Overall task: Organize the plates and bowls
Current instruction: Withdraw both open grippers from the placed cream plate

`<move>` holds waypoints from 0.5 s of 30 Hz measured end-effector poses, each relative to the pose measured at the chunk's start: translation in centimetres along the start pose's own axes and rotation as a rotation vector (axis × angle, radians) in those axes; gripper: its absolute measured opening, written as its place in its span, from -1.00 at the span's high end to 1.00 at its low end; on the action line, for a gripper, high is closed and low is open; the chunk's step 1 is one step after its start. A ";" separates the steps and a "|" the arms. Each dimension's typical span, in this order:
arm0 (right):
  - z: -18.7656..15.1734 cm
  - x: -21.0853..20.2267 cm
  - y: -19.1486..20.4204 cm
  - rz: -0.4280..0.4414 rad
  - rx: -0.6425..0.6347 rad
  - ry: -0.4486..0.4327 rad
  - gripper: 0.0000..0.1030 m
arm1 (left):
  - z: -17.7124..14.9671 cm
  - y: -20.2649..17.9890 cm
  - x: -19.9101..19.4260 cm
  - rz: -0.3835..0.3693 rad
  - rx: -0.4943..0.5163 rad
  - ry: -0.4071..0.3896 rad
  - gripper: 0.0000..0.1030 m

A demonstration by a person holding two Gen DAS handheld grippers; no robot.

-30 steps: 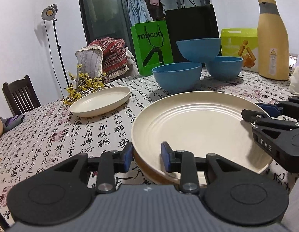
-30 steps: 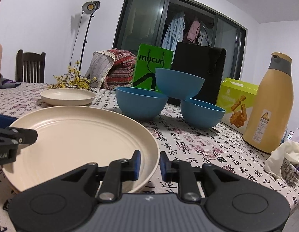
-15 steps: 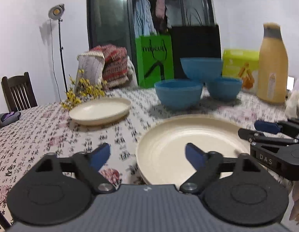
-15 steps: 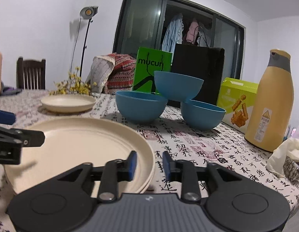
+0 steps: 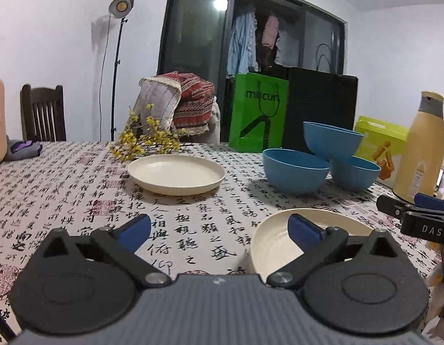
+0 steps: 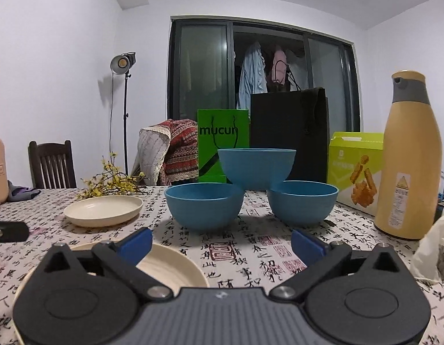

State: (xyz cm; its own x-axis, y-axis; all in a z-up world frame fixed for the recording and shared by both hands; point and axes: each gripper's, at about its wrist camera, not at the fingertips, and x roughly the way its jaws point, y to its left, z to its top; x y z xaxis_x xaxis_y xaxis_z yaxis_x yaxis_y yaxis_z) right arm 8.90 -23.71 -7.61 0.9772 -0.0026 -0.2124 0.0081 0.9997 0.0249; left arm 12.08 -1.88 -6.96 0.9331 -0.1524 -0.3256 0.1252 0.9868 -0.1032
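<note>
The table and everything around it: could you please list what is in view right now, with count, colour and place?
large plate: one, cream, near table edge, below the grippers.
small plate: one, cream, left of the bowls.
bowls: three, blue, mid-table; two side by side, the third resting on both.
flower sprig: one, yellow, behind the small plate.
thermos: one, tan with grey top, right.
snack box: one, lime green, beside the thermos.
paper bags: green and black, behind the bowls.
tablecloth: white, black calligraphy.
chair, lamp: far left.
left gripper: fingers open, empty.
right gripper: fingers open, empty.
</note>
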 end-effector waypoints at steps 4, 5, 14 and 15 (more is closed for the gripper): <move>-0.2 1.1 -0.6 0.013 0.036 0.006 -1.00 | -0.1 0.7 0.4 -0.005 -0.028 0.014 -1.00; -0.3 1.3 -0.6 0.017 0.043 0.014 -1.00 | -0.2 0.9 0.5 -0.005 -0.032 0.015 -1.00; -0.8 1.6 -1.4 0.032 0.112 0.011 -1.00 | -0.8 1.7 0.5 0.017 -0.104 -0.005 -1.00; -0.9 1.5 -1.5 0.028 0.119 0.006 -1.00 | -0.8 1.8 0.5 0.021 -0.106 -0.009 -1.00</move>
State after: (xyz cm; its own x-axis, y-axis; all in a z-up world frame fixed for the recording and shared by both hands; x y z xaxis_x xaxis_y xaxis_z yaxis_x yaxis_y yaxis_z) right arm 10.17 -25.22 -8.82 0.9761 0.0255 -0.2159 0.0065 0.9892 0.1463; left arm 12.51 -0.27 -8.07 0.9381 -0.1313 -0.3205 0.0700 0.9782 -0.1957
